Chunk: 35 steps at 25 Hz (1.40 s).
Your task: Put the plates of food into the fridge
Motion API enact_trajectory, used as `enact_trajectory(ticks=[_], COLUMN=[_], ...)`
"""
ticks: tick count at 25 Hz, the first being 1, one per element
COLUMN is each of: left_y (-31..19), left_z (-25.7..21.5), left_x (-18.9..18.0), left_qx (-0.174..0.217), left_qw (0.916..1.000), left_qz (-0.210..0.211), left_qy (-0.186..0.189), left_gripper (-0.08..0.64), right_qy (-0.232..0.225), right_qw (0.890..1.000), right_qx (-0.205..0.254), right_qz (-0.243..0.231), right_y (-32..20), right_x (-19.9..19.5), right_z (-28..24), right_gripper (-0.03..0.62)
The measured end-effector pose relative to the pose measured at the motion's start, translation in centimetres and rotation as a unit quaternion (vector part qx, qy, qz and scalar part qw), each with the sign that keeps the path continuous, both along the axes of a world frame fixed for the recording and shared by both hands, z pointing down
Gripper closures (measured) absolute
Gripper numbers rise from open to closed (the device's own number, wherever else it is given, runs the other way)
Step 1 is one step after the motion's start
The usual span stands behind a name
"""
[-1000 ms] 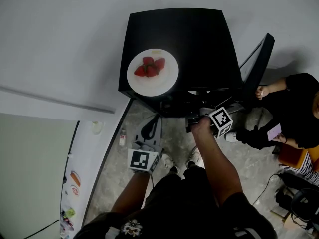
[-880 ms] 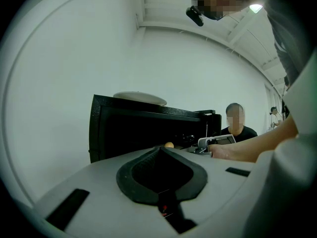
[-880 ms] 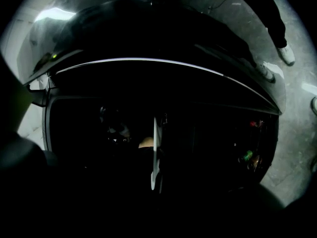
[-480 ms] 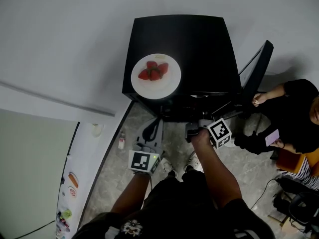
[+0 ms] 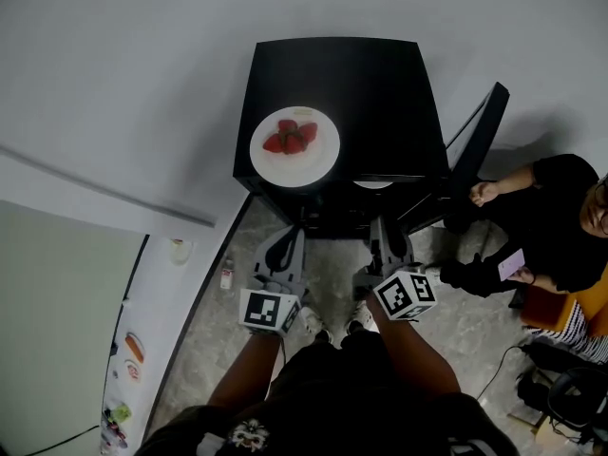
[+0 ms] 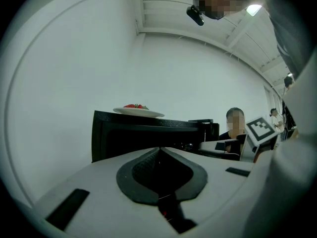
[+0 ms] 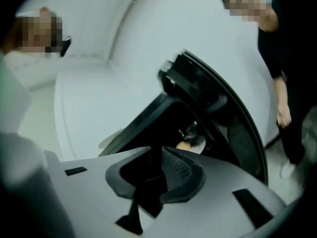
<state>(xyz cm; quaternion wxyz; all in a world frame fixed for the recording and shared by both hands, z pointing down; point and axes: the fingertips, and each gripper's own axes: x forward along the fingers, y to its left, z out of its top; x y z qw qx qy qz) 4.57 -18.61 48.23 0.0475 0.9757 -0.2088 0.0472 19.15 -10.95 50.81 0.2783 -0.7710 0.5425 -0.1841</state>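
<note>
Low left: left gripper [image 5: 285, 246] clenched on nothing. Above it, plate [image 5: 319, 165] of strawberries [image 5: 293, 139] flat on fridge [image 5: 380, 93] top, left side; round, pointing nowhere. Right gripper [image 5: 389, 242] closing, nothing between jaws, below open door [image 5: 478, 139].

I find no word, number or brand that I can read anywhere. The left marker cube [image 5: 267, 310] and the right marker cube [image 5: 406, 294] in my hands carry only black-and-white square patterns, with no letters. The small coloured stickers [image 5: 135, 347] on the pale surface at the lower left of the head view are too tiny for me to make out any print.
</note>
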Motion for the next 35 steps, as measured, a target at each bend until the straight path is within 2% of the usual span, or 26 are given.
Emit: enact_trajectory(ticks=[2, 4, 12, 19, 23, 27, 31, 35], left_y=[0.1, 0.2, 0.6, 1.8, 2.6, 2.9, 3.2, 3.4], left_z=[-0.5, -1.0, -3.6, -6.1, -6.6, -7.8, -8.9, -9.2], left_x=[-0.4, -0.7, -1.6, -1.7, -1.4, -1.4, -0.9, -1.0], left_qx=[0.003, 0.007, 0.028, 0.041, 0.042, 0.042, 0.046, 0.057], left_qw=[1.0, 1.0, 0.9995, 0.9985, 0.9982, 0.9976, 0.9972, 0.9972], left_qz=[-0.002, -0.003, 0.0, 0.007, 0.015, 0.009, 0.01, 0.003], left_qy=[-0.002, -0.001, 0.016, 0.036, 0.039, 0.054, 0.058, 0.047], left_gripper=[0.537, 0.537, 0.537, 0.537, 0.537, 0.537, 0.537, 0.538], right_qy=[0.104, 0.171, 0.307, 0.358, 0.353, 0.367, 0.365, 0.365], right_qw=[0.994, 0.985, 0.95, 0.929, 0.932, 0.926, 0.927, 0.928], right_qx=[-0.011, -0.015, -0.054, -0.083, -0.075, -0.078, -0.07, -0.071], right_qz=[-0.009, -0.016, -0.02, -0.038, -0.032, -0.041, -0.04, -0.038], right_y=[0.7, 1.1, 2.0, 3.5, 3.8, 3.9, 3.9, 4.1], right_x=[-1.0, -1.6, -3.0, -3.7, -4.8, -6.3, -6.8, -6.7], right_z=[-2.1, -3.7, -8.3, -11.0, -12.6, -12.8, -13.2, -13.2], right_gripper=[0.534, 0.545, 0.568, 0.568, 0.568, 0.568, 0.568, 0.568])
